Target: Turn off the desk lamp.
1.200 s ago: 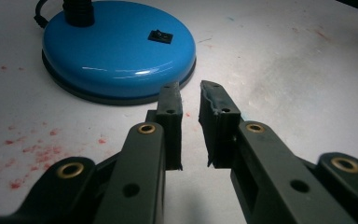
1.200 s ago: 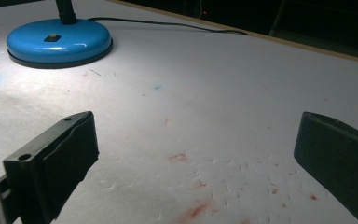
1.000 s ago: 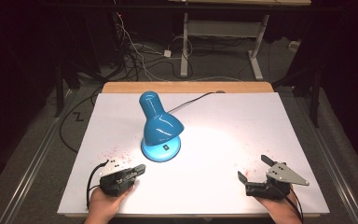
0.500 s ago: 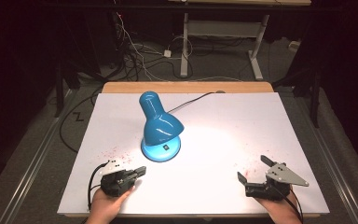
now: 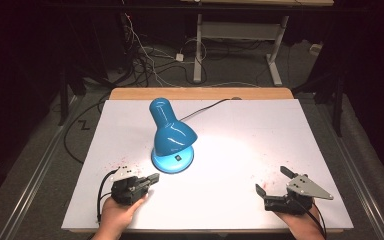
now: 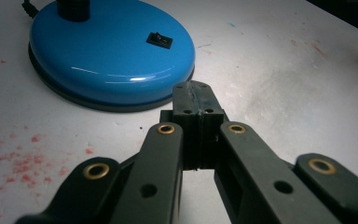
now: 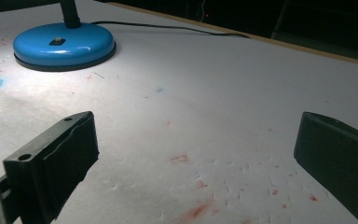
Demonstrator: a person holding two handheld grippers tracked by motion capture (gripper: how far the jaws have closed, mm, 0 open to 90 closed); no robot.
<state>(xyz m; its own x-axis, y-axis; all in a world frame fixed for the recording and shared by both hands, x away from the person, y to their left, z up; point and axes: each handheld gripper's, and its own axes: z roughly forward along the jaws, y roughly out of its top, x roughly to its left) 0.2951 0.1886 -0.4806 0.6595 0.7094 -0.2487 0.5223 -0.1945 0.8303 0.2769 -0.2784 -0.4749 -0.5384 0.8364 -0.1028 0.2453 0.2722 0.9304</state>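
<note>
**One blue lamp between two sets of tongs on the white surface**

We see a white surface (image 5: 260,150) with a wooden strip along its far edge and red specks scattered near its near corners. On it stands a single blue desk lamp (image 5: 171,135), left of the middle, its shade tilted down toward the right and casting a bright pool of light on the sheet. A black cord (image 5: 207,107) runs from the lamp toward the far edge. The round lamp base (image 6: 109,51) carries one small black switch (image 6: 159,40) on top.

We count two sets of tongs, each held by a hand at the near edge. The left tongs (image 5: 150,180) sit near the near left corner, just in front of the lamp base and apart from it; in the left gripper view their jaws are pressed together with nothing between them. The right tongs (image 5: 274,181) sit near the near right corner, well apart from the lamp, their jaws spread wide and empty over bare sheet.
</note>
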